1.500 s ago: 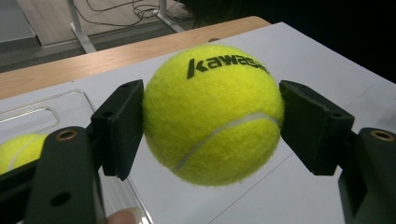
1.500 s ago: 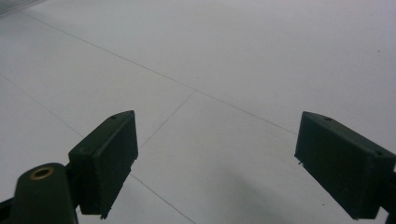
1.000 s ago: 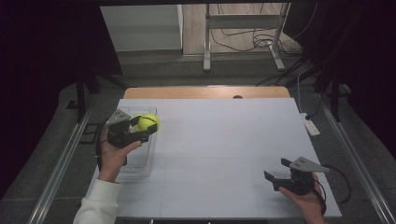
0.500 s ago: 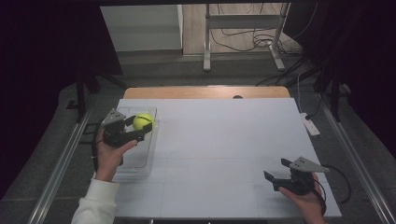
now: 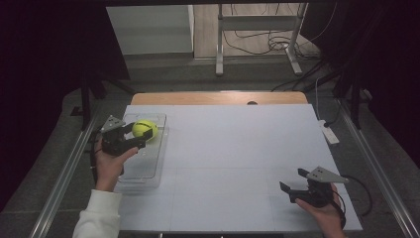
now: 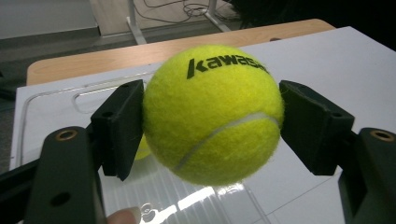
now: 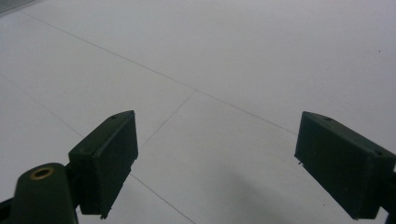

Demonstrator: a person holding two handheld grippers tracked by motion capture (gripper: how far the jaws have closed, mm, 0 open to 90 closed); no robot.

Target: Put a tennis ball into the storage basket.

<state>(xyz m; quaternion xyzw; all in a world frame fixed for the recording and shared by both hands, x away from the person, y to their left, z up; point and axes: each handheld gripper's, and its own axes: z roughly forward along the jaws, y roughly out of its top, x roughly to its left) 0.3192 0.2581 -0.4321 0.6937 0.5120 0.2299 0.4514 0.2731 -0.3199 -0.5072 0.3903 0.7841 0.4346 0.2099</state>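
Note:
A yellow-green tennis ball (image 5: 144,129) (image 6: 212,114) with black lettering is held between the pads of my left gripper (image 5: 137,133) (image 6: 210,121), which is shut on it. Ball and gripper hang over a clear plastic tray (image 5: 141,172) (image 6: 46,100) at the table's left side. My right gripper (image 5: 293,181) (image 7: 215,163) rests low near the table's front right, jaws wide open with nothing between them, above bare white tabletop (image 7: 233,70).
The white table top (image 5: 237,148) has a wooden strip (image 5: 213,98) along its far edge. A white power strip (image 5: 329,133) lies at the right edge. Metal rails run along both sides, and a stand with cables is on the floor beyond.
My left gripper has carried the tennis ball a little leftward and farther from the person, over the clear tray. The right gripper has not moved.

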